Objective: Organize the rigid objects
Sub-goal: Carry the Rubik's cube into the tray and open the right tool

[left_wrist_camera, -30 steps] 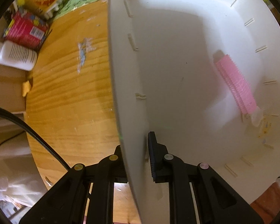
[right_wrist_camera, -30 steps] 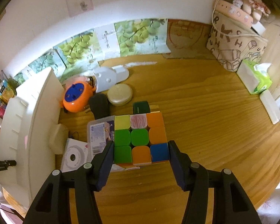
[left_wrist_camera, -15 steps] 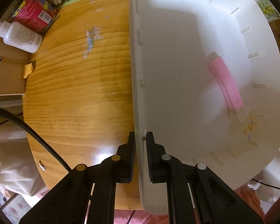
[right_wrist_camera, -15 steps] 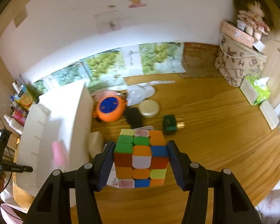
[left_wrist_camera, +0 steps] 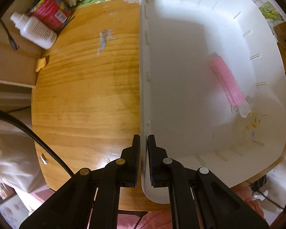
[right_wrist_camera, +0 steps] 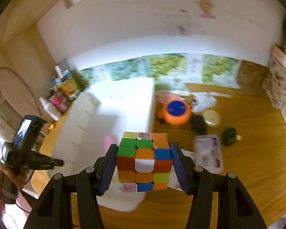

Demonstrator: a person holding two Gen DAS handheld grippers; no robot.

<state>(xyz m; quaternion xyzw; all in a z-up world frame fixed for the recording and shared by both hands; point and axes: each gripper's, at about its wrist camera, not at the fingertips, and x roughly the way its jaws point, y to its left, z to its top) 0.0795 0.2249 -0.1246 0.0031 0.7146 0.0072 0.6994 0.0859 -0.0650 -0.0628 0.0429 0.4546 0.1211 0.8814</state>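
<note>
White wall (right_wrist_camera: 143,30) behind, with small pictures (right_wrist_camera: 181,25) stuck high up; band of grape posters (right_wrist_camera: 181,69) along its foot; round wooden table (left_wrist_camera: 85,95) in warm light, a pale scuff (left_wrist_camera: 104,38) on the grain; beige cabinet (left_wrist_camera: 13,64) at the table's left edge; patterned boxes (right_wrist_camera: 280,72) stacked at far right.

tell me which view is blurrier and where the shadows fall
Right wrist view: heavy motion blur on the round orange toy with a blue top and the wall, while the multicoloured puzzle cube stays sharp. Left wrist view: mostly crisp; a broad grey shadow covers the white plastic bin beside the pink ribbed hair roller.
</note>
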